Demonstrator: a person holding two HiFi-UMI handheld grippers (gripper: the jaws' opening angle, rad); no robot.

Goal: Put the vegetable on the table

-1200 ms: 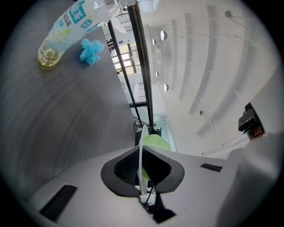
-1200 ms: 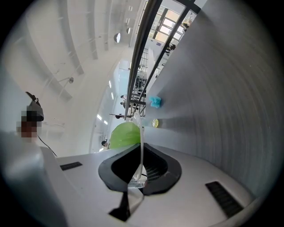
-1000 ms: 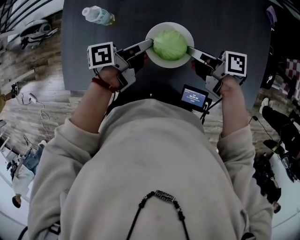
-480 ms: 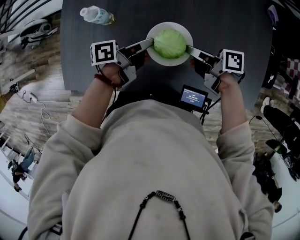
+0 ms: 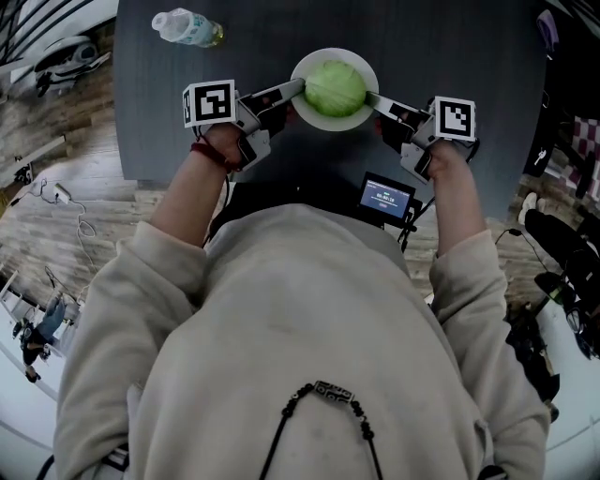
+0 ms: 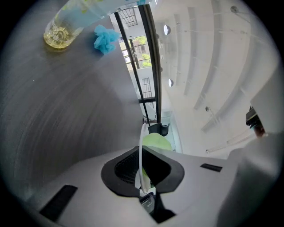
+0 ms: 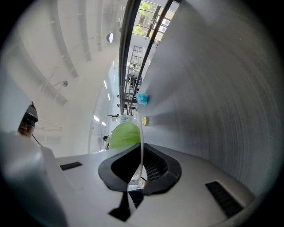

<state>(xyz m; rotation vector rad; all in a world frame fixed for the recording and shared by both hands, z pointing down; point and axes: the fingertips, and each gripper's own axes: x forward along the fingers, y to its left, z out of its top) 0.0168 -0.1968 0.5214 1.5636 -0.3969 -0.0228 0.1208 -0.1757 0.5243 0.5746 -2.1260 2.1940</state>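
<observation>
Firmly left tool (image 5: 299,89), right tool (image 5: 373,97) clamp opposite plate (image 5: 334,52) edges; cabbage (image 5: 335,87) centred; bottle (image 5: 187,27) apart

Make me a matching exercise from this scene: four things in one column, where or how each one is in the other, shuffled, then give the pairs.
Things
1. cabbage
2. plastic bottle
3. left gripper
4. small screen

Place or state
A. on the dark table, near its far-left corner
B. shut on the rim of the white plate
C. lit, close to the person's body
D. resting on that plate

Pairs: 1-D, 2-A, 3-B, 4-C
</observation>
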